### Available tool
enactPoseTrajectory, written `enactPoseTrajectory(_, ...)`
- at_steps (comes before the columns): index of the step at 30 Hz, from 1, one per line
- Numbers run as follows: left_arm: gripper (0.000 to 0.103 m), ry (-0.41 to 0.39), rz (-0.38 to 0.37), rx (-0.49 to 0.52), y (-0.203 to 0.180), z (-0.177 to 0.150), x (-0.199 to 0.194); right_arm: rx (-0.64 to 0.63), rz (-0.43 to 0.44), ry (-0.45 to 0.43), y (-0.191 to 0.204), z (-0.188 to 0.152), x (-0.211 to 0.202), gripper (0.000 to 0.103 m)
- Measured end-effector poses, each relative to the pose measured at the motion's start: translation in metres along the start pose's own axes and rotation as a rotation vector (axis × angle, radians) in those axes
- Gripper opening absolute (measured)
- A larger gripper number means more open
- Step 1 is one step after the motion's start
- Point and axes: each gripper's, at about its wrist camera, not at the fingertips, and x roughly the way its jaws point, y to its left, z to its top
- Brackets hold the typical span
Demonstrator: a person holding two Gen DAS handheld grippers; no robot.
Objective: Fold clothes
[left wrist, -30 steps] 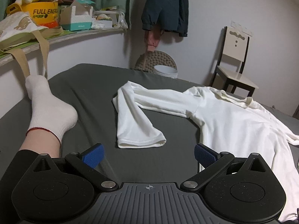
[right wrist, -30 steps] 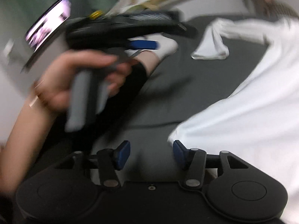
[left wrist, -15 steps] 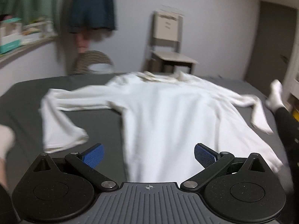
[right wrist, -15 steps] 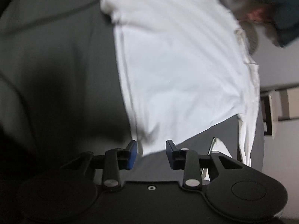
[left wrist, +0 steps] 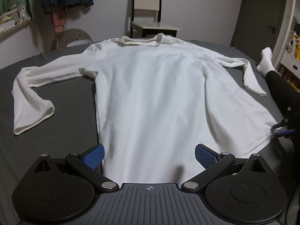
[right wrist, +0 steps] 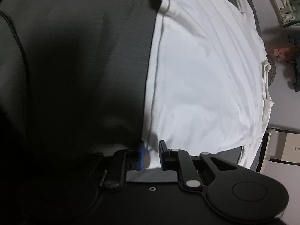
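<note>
A: Where's the garment?

B: The white long-sleeved shirt (left wrist: 150, 93) lies flat on the dark grey bedsheet (left wrist: 61, 101), filling the middle of my left camera's frame, collar toward the top by the chair (left wrist: 148, 11), hem at the bottom. One sleeve bends down the left side of the frame, the other reaches to the right edge near a white-socked foot (left wrist: 265, 60).

A: And your left tool?

B: My left gripper (left wrist: 149, 154) is spread wide, blue pads at lower left and lower right of the frame, with the hem showing between them. I can't tell whether the pads touch the cloth.

A: The right one?

B: My right gripper (right wrist: 151, 156), at the bottom centre of its own frame, is narrowed around a hem corner of the shirt; white fabric sits between the pads. In the left view it shows at the right edge, at that same corner.
</note>
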Motion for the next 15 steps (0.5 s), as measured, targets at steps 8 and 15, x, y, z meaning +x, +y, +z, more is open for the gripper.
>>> enactPoseTrajectory(8,0.103,0.000,0.007,-0.009,0.001,0.000,-0.001,-0.017,-0.022,0.014,-0.001,-0.004,0.004,0.016)
enactPoseTrajectory(15,0.103,0.018,0.007,-0.014,0.004,-0.001,0.003,-0.125,-0.124,0.052,0.020,-0.003,0.025,0.016)
